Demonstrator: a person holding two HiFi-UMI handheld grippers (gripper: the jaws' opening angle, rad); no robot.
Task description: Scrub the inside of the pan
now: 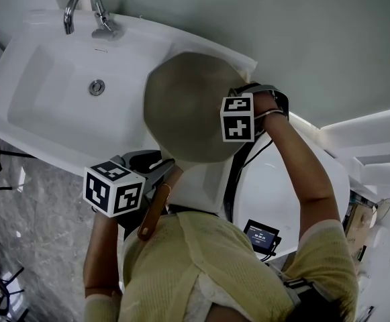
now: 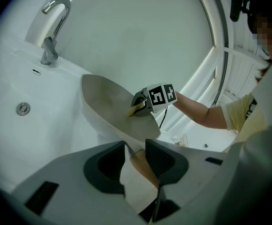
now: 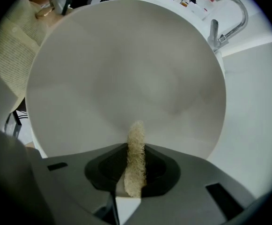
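A round pan (image 1: 188, 106) with a pale grey inside is held tilted over the right end of the white sink (image 1: 40, 106). My left gripper (image 1: 156, 172) is shut on the pan's wooden handle (image 1: 153, 213); in the left gripper view the handle (image 2: 143, 165) sits between the jaws of that gripper (image 2: 136, 159). My right gripper (image 1: 240, 92) is at the pan's right rim, shut on a yellowish loofah scrubber (image 3: 136, 158). The scrubber's tip touches the inside of the pan (image 3: 126, 69) near its lower edge. From the left gripper's side, the right gripper (image 2: 139, 108) presses the scrubber (image 2: 136, 109) into the pan (image 2: 108, 100).
A chrome faucet (image 1: 90, 9) stands at the back of the sink and a drain (image 1: 97, 86) lies in the basin. A grey wall rises behind. A small device with a lit screen (image 1: 260, 235) lies on a white surface at lower right.
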